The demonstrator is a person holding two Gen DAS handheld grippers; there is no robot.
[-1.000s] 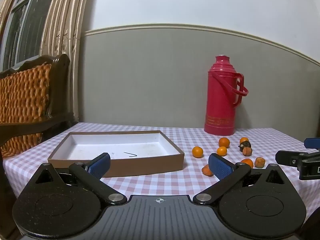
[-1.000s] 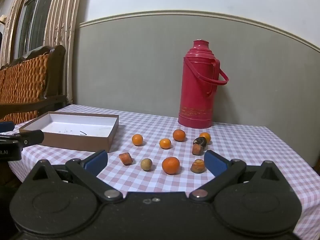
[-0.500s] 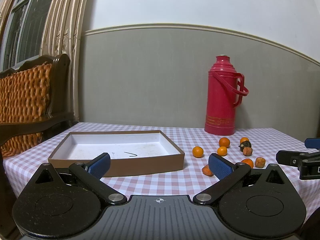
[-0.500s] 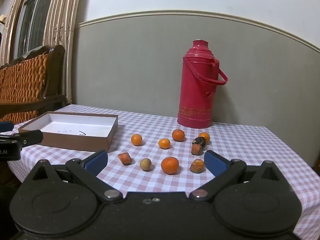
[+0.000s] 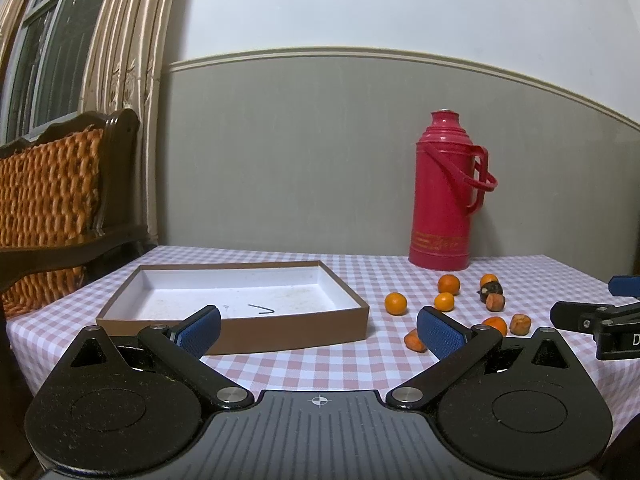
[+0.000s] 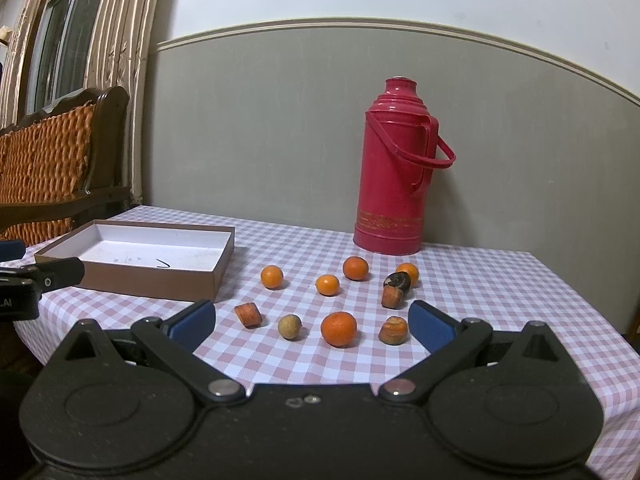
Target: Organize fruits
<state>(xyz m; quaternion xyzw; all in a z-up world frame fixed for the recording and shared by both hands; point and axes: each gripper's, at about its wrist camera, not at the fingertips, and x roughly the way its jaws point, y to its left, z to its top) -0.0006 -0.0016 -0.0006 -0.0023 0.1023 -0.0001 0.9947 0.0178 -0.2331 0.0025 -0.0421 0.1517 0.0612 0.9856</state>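
Observation:
Several small oranges and shrivelled brownish fruits lie scattered on the checked tablecloth. A large orange [image 6: 338, 329] sits nearest my right gripper [image 6: 312, 322], which is open with nothing between its blue pads. A tan round fruit [image 6: 289, 326] and a reddish stub [image 6: 248, 315] lie to its left. The brown shallow box [image 5: 224, 300], white inside, holds only a small dark twig. My left gripper [image 5: 318, 328] is open in front of the box's near wall [image 5: 288, 334], empty. An orange [image 5: 395, 303] lies right of the box.
A tall red thermos [image 6: 394, 168] stands at the back against the grey wall. A wooden chair with an orange woven cushion [image 5: 44, 200] is at the left of the table. The table's right edge [image 6: 592, 320] falls away near the fruits.
Both grippers have drifted only slightly; the right view has edged a little closer to the fruits. Nothing has been picked up or moved.

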